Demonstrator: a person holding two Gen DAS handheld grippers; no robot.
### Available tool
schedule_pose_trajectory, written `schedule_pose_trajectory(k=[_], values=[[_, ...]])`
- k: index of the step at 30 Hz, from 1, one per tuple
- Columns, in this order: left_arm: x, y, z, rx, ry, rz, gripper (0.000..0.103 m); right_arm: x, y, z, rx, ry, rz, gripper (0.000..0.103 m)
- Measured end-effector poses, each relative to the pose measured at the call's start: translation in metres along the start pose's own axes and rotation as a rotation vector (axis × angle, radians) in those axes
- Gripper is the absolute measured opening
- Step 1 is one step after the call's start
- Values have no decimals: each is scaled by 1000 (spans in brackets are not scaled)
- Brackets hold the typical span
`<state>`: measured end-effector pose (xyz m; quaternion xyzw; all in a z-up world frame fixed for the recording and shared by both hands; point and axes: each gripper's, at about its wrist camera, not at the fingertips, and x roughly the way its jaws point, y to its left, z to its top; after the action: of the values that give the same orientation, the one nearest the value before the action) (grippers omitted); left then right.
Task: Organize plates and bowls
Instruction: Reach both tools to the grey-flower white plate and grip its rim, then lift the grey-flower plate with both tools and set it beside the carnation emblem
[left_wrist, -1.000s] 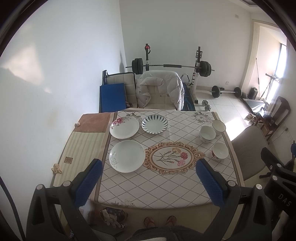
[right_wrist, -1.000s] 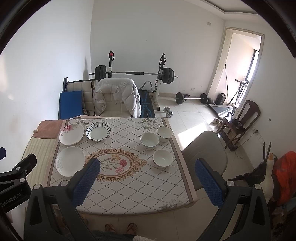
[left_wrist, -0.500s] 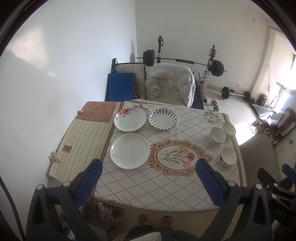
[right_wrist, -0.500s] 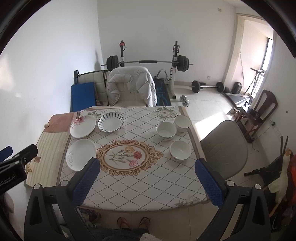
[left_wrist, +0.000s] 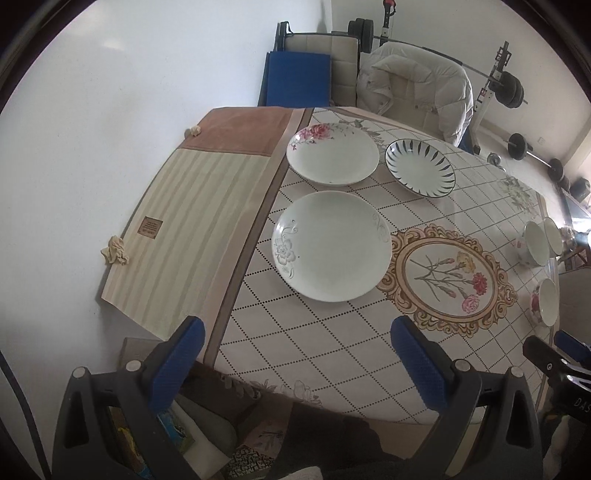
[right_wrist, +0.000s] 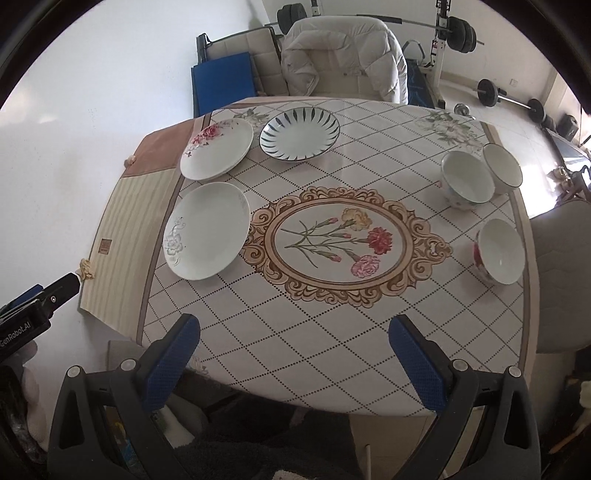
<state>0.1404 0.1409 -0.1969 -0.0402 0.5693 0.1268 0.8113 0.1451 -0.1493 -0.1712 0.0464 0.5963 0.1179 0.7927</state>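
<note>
Three shallow plates lie flat and face up on the left part of the counter (right_wrist: 332, 332): a white plate with a grey flower (left_wrist: 331, 246) nearest, a pink-flowered plate (left_wrist: 333, 154) behind it, and a blue-striped plate (left_wrist: 420, 165) beside that one. Three white bowls stand upright at the right: a red-flowered bowl (right_wrist: 499, 256) nearest, a speckled bowl (right_wrist: 467, 180) touching a dark-rimmed bowl (right_wrist: 502, 168) behind. The left tongs (left_wrist: 299, 363) and right tongs (right_wrist: 295, 358) both hover apart over the near edge, holding nothing.

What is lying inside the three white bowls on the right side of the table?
Nothing shows inside the three white bowls: their visible inner walls are bare. In the rearmost bowl the bottom is partly covered by the bowl in front.
</note>
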Motion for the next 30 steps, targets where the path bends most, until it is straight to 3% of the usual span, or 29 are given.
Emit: schedule_pose_trajectory(k=[2,7,10,14,18,20,22,25,27,29,30], values=[[33,9,16,2,41,-12,102,37,7,21,12,43,44,103],[126,39,66,-16,165,-134,97,130,29,74,78,167,94,102],[182,51,94,-2,225,-171,90,189,41,102,113,240,123,100],[243,58,119,40,305,-216,90,261,53,133,150,330,134,90],[280,57,128,85,370,-261,89,306,58,150,196,382,157,84],[290,53,127,115,401,-271,78,320,62,156,210,405,175,78],[297,49,125,137,426,-289,58,330,69,158,205,430,177,73],[300,44,118,153,450,-312,42,341,76,158,199,458,193,60],[300,43,115,152,450,-320,36,347,80,154,194,470,195,49],[299,43,114,146,438,-316,33,351,79,148,201,476,167,28],[301,44,114,137,432,-311,32,353,77,145,212,478,156,25]])
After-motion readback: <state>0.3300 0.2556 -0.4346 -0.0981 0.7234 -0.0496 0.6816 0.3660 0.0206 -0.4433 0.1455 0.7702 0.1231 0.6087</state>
